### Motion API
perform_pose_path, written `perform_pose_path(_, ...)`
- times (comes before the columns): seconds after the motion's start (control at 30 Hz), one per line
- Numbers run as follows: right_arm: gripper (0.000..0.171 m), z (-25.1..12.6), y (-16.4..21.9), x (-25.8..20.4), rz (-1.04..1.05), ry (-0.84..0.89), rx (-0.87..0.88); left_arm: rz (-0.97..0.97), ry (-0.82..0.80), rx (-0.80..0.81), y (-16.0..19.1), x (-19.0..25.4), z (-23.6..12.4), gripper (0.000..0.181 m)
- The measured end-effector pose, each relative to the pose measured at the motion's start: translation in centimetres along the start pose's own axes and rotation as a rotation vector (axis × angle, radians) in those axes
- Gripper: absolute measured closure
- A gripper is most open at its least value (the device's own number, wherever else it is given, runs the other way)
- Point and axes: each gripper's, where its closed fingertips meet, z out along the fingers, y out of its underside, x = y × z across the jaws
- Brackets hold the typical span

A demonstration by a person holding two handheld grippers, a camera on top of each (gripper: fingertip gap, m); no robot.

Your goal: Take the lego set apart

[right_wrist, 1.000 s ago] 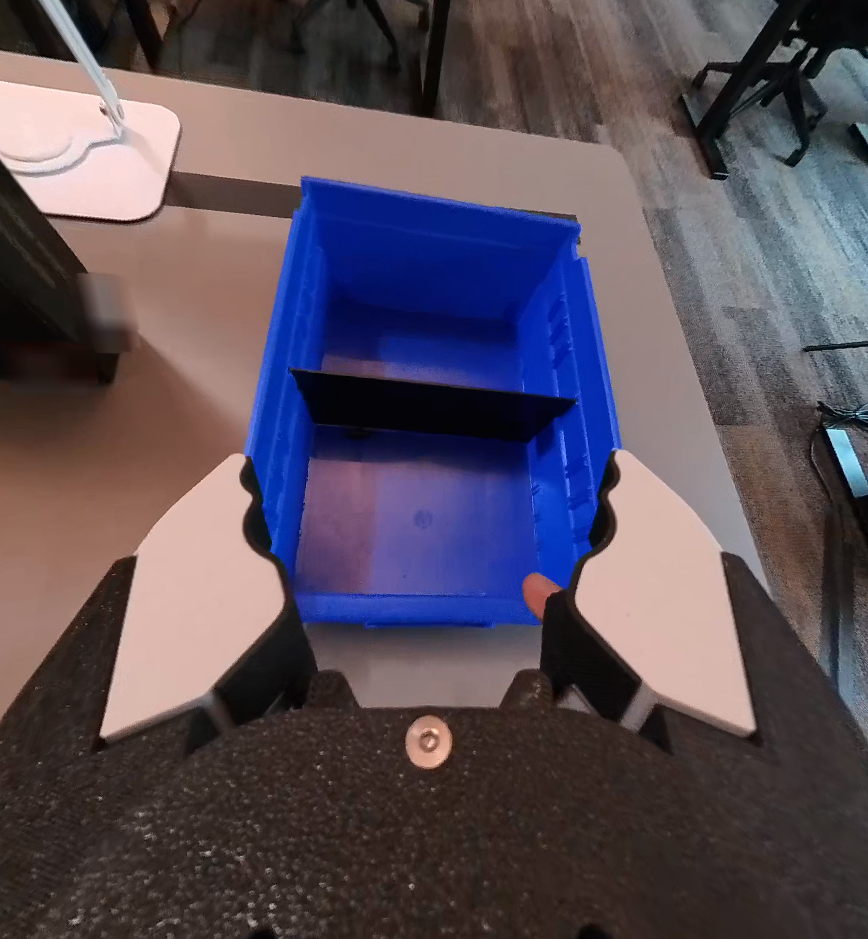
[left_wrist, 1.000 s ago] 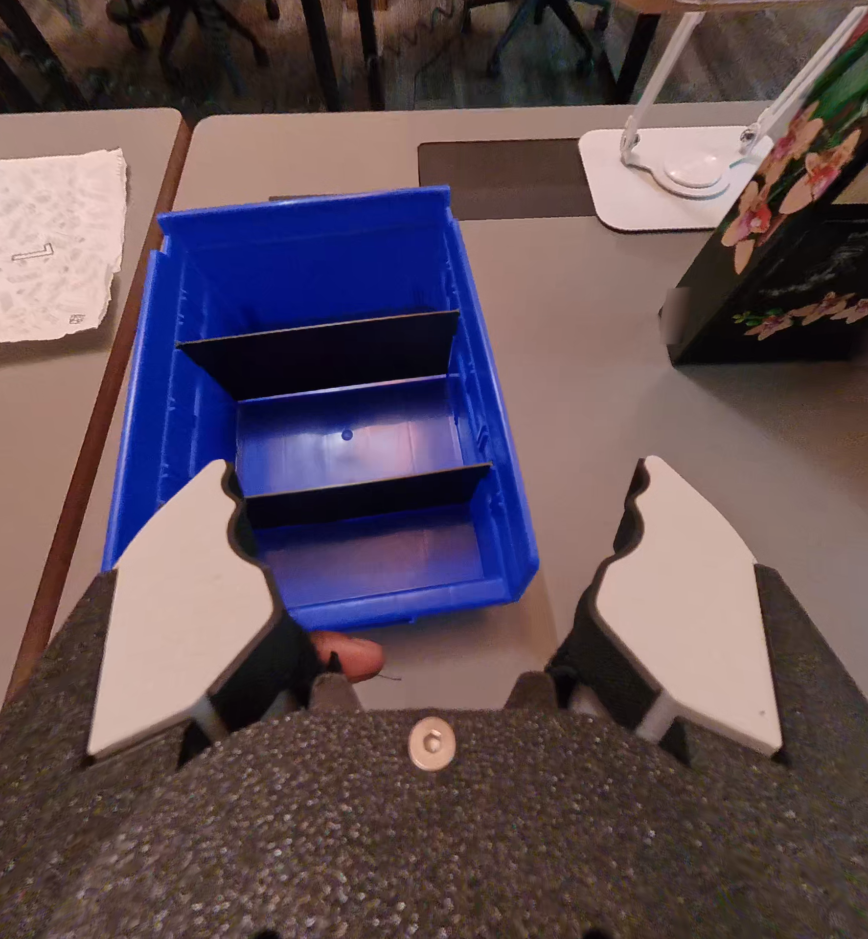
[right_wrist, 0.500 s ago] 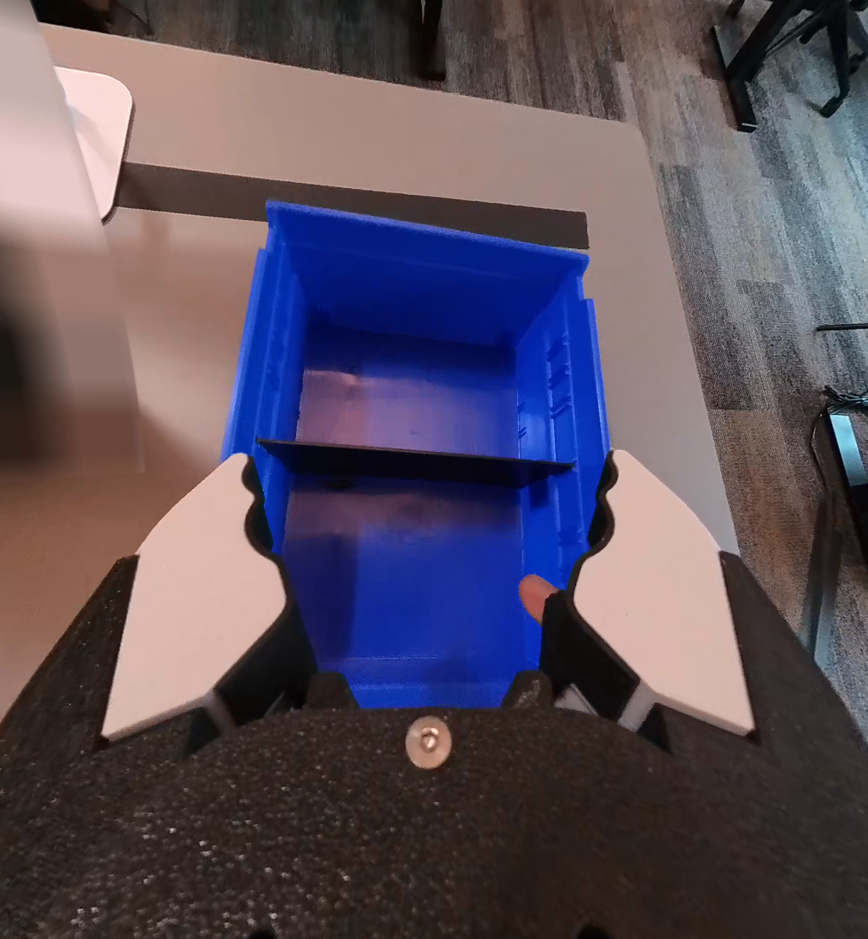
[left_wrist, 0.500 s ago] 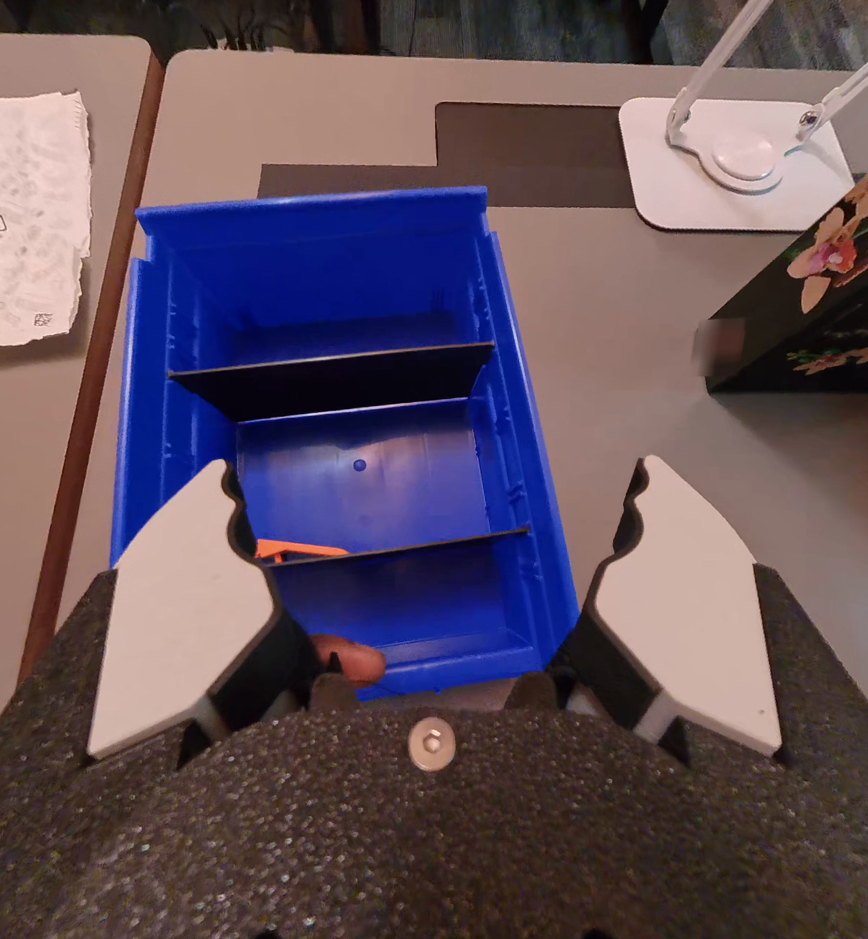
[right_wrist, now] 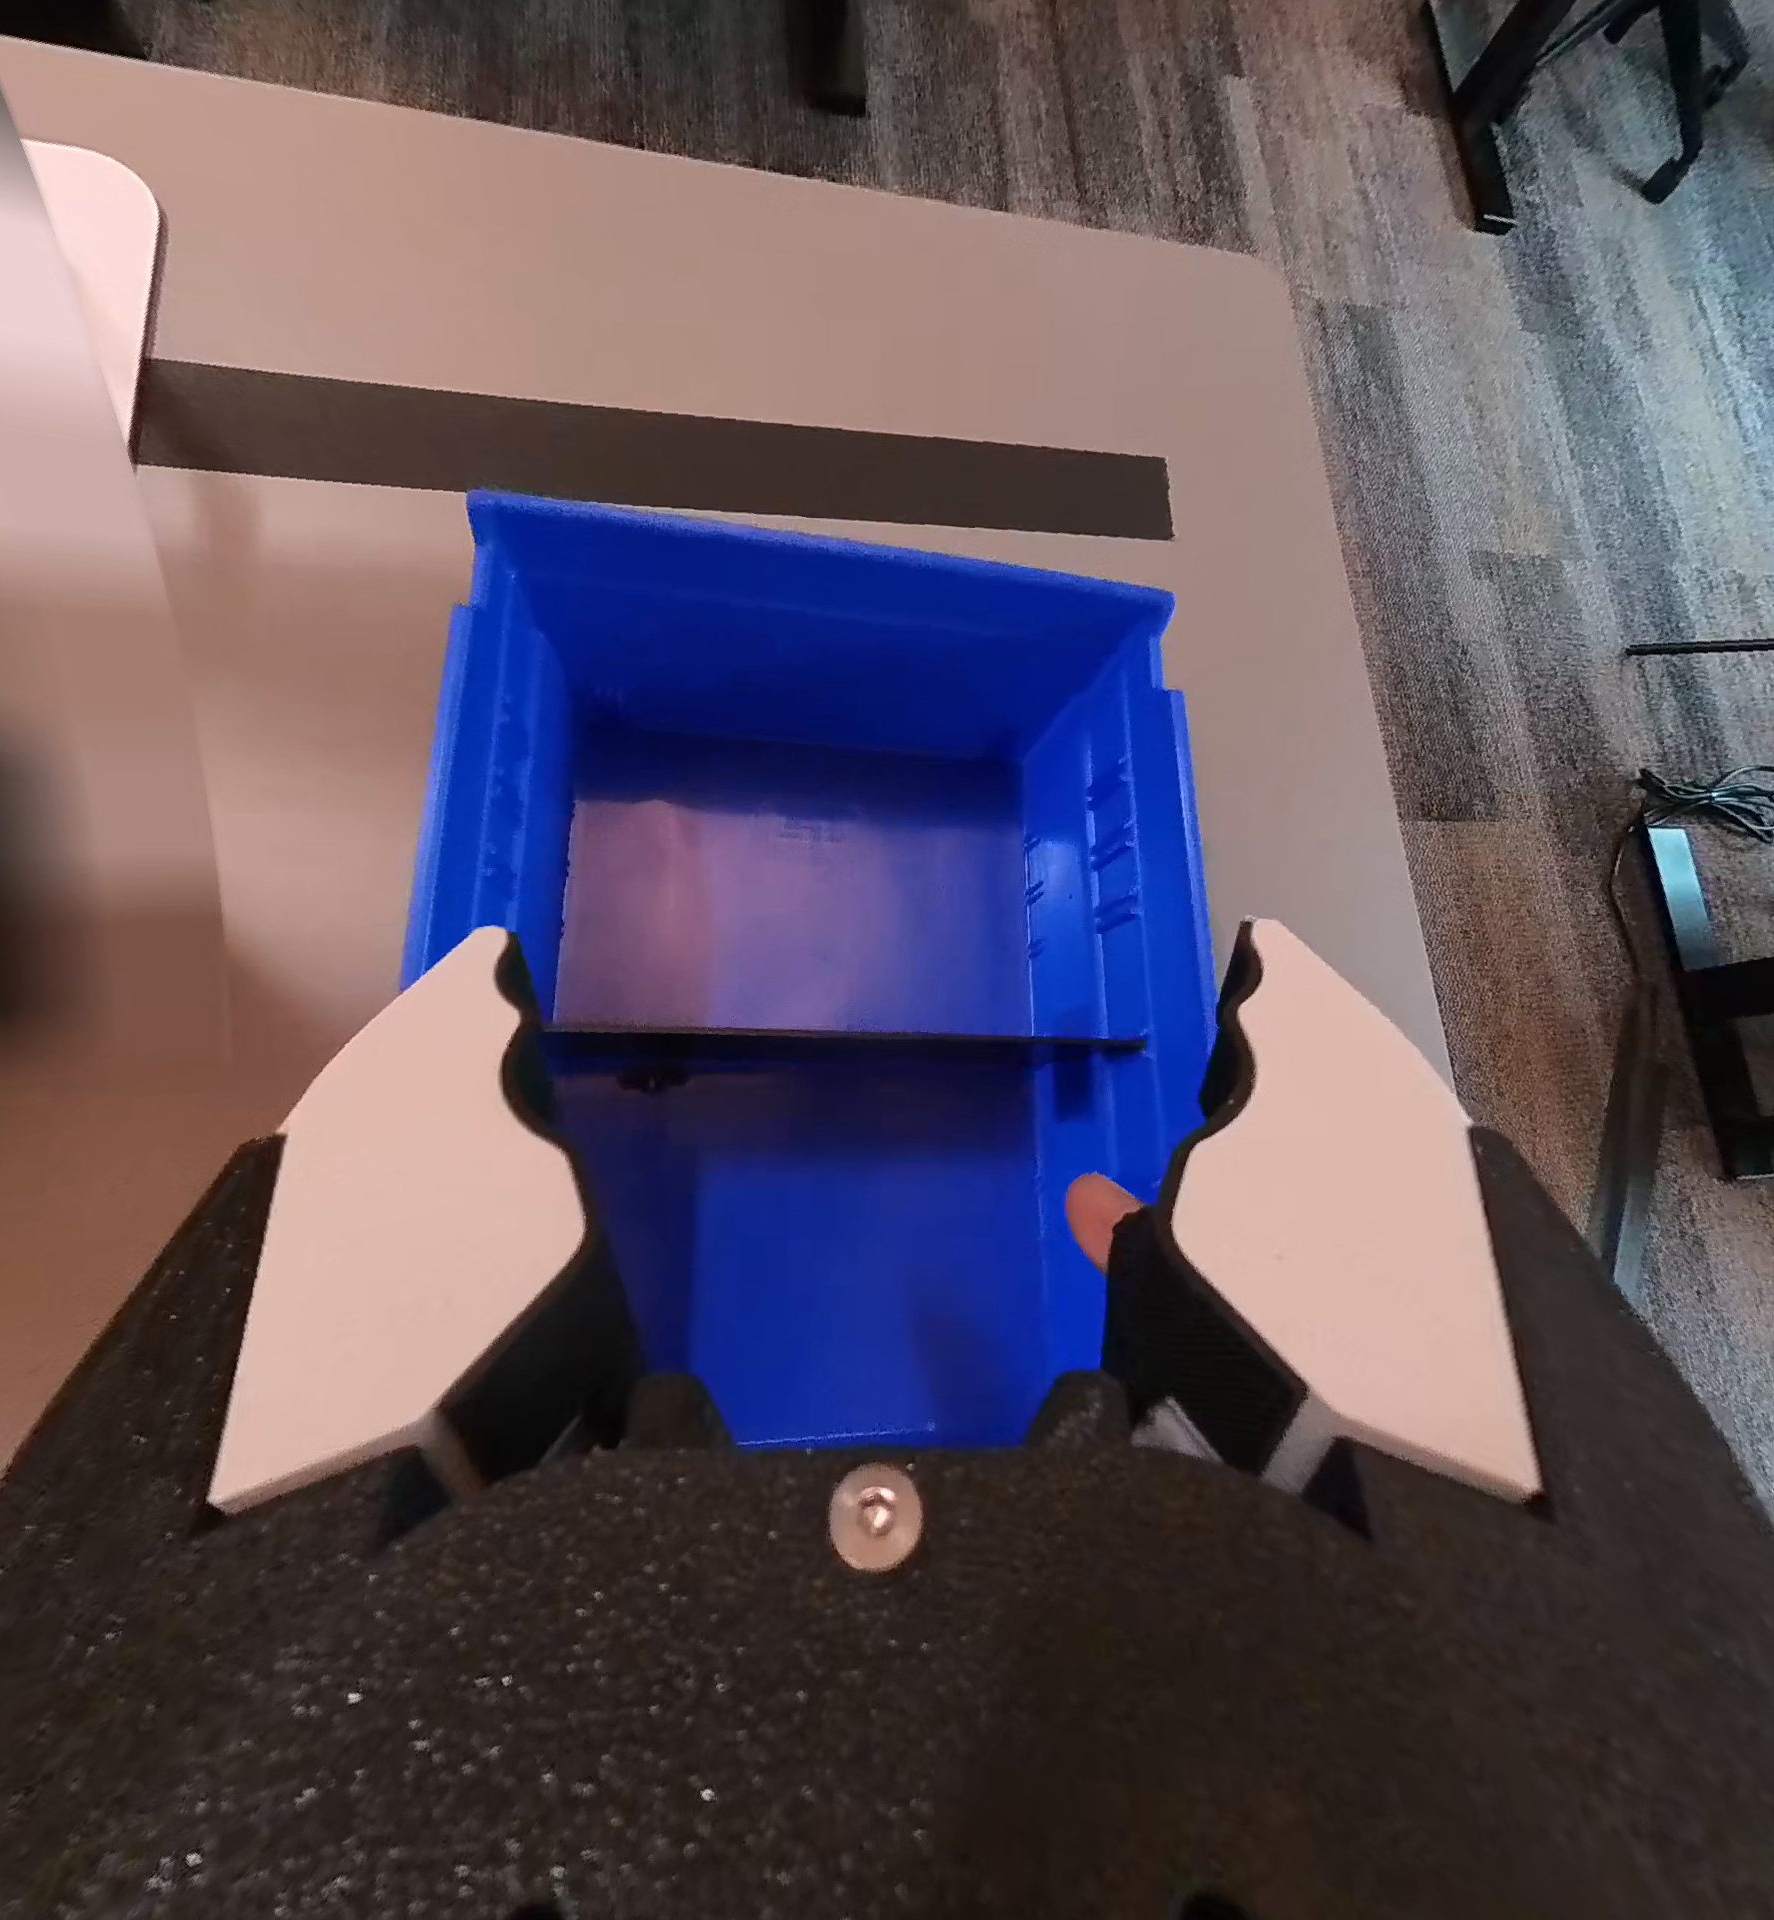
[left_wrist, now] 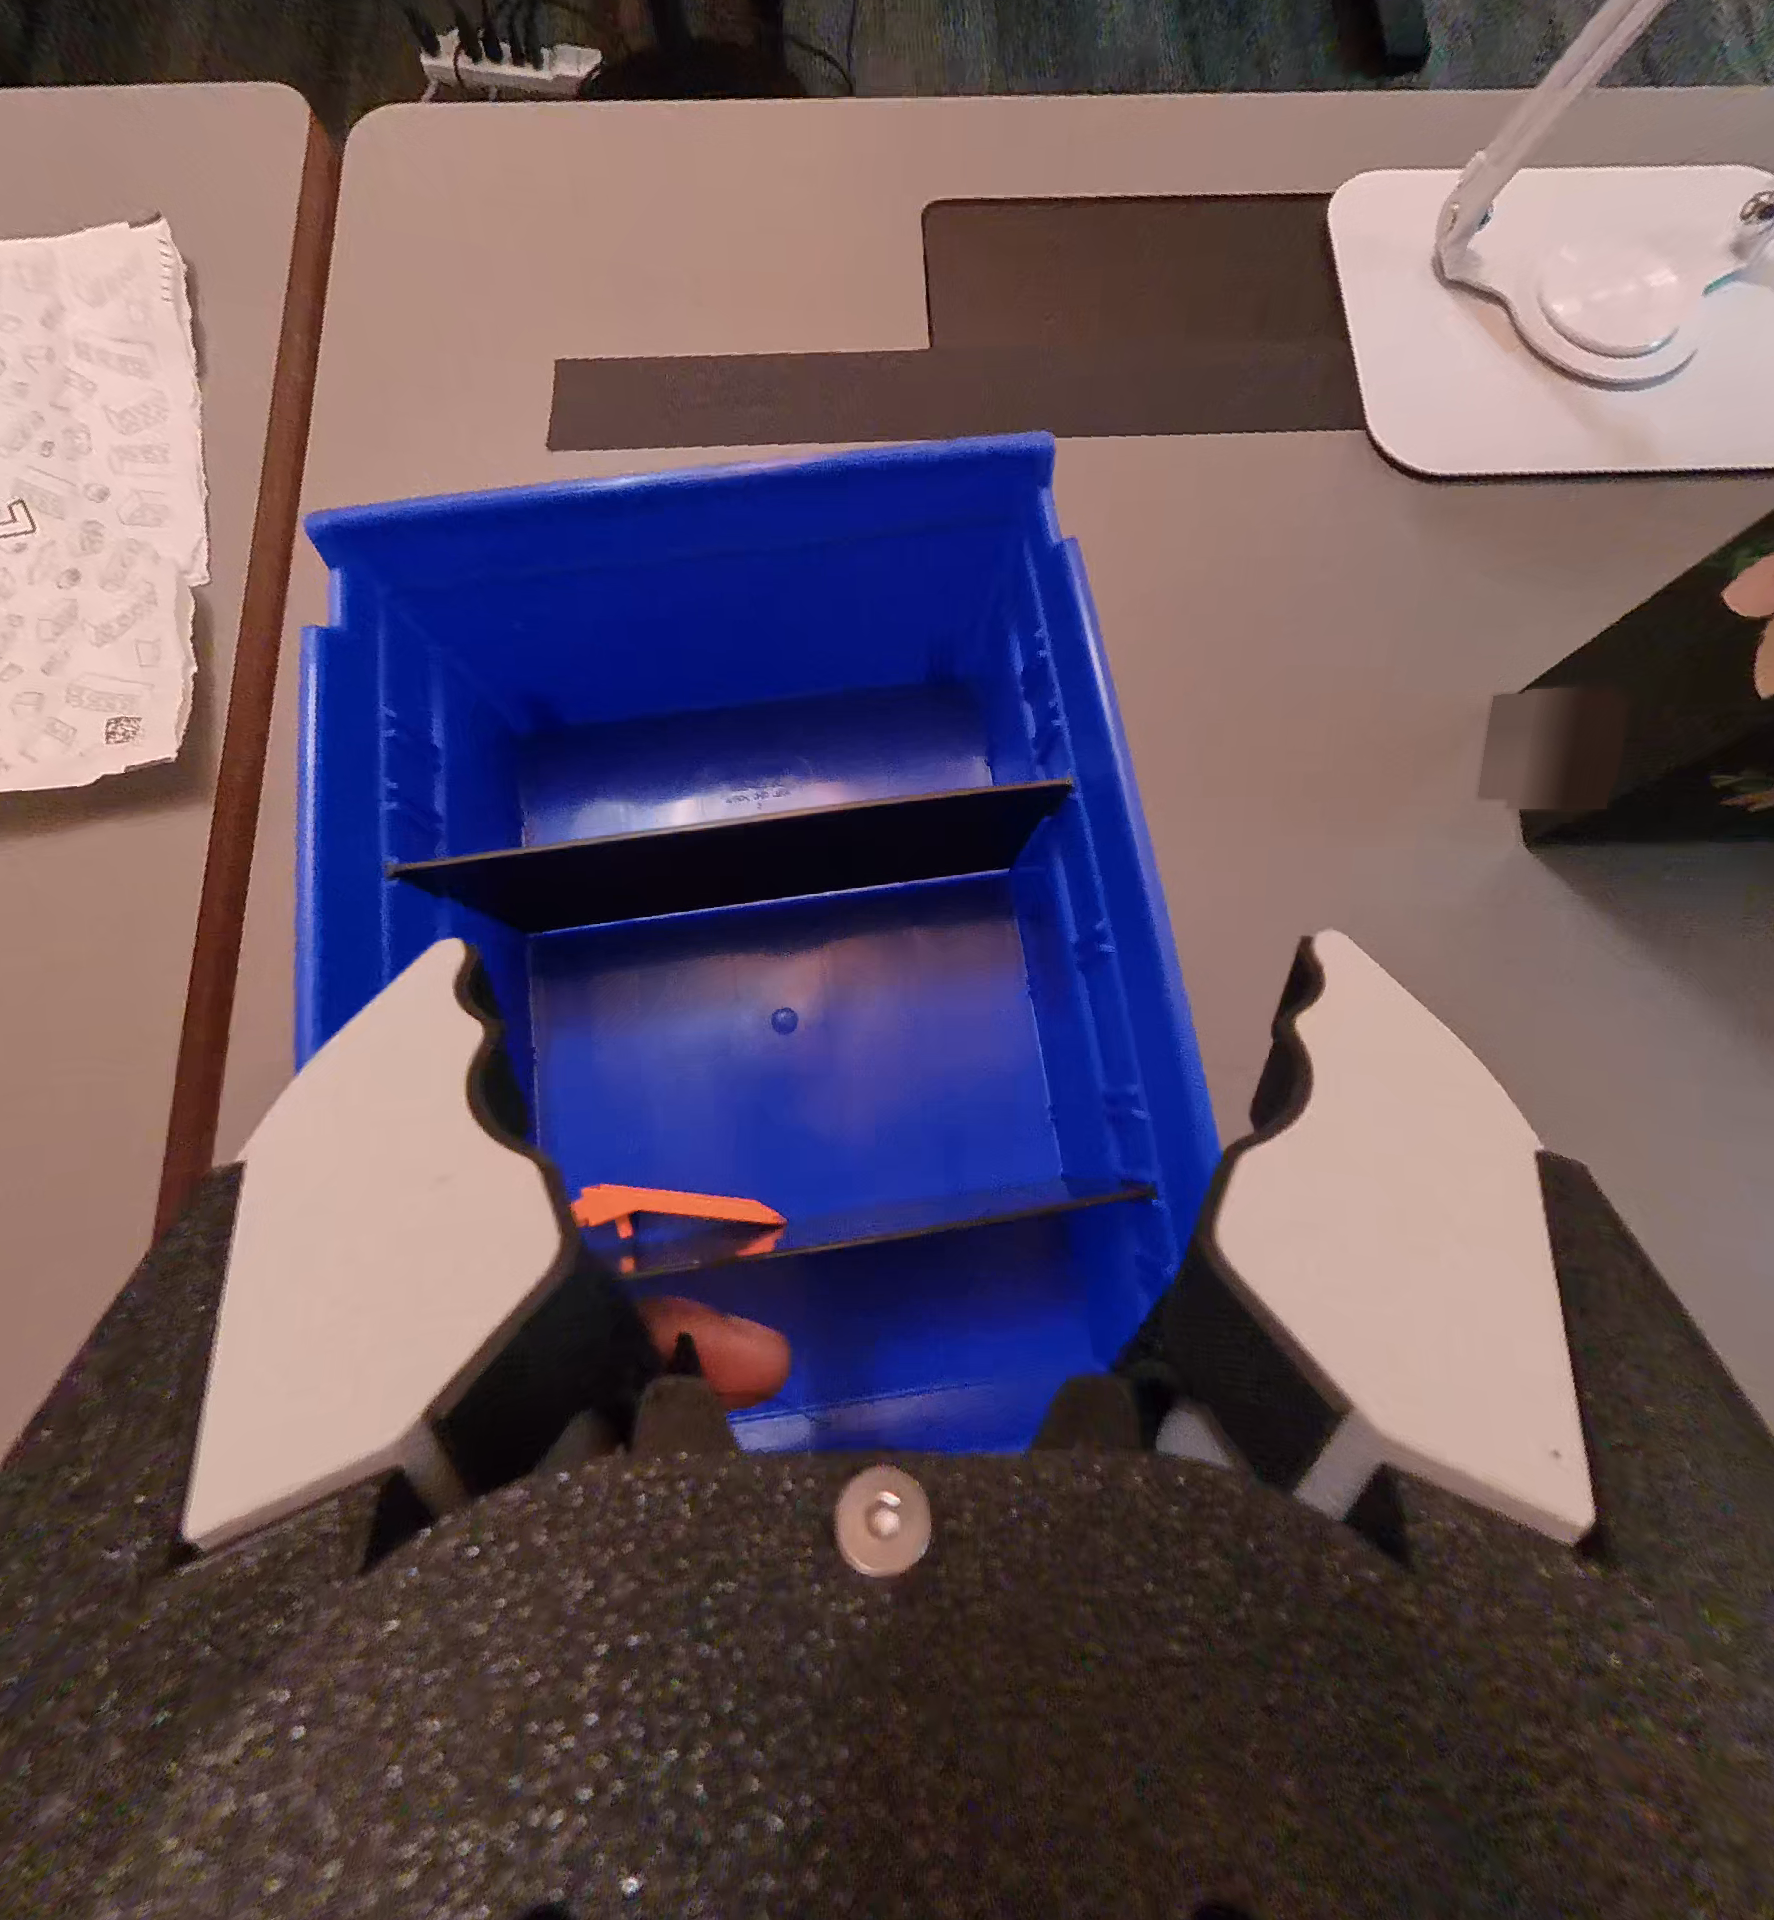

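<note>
Fingers spread wide on the left gripper (left_wrist: 888, 1049), nothing between them, hovering over a blue bin (left_wrist: 675, 488) with black dividers. There it is: an orange lego piece (left_wrist: 675, 1210) in the middle compartment, down by the left finger, long axis lying across the bin along the near divider. Over to the right wrist view: the right gripper (right_wrist: 878, 1039) also gapes empty above another blue bin (right_wrist: 810, 551), no lego visible there. The left looks nearer.

White lamp base (left_wrist: 1579, 332), printed paper sheet (left_wrist: 52, 499), floral black box (left_wrist: 1714, 707) on grey table (left_wrist: 654, 229).
</note>
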Motion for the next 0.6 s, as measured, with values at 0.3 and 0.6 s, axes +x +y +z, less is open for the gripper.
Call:
perform_pose_path(0.3,0.049,0.3,-0.5,0.1,-0.012,0.028,-0.025,0.005,-0.026,-0.052,-1.2,-2.7,1.7,0.044)
perform_pose_path(0.6,0.050,0.7,-0.6,0.4,-0.015,0.053,-0.044,0.025,-0.074,-0.075,-2.6,-5.0,2.8,0.046)
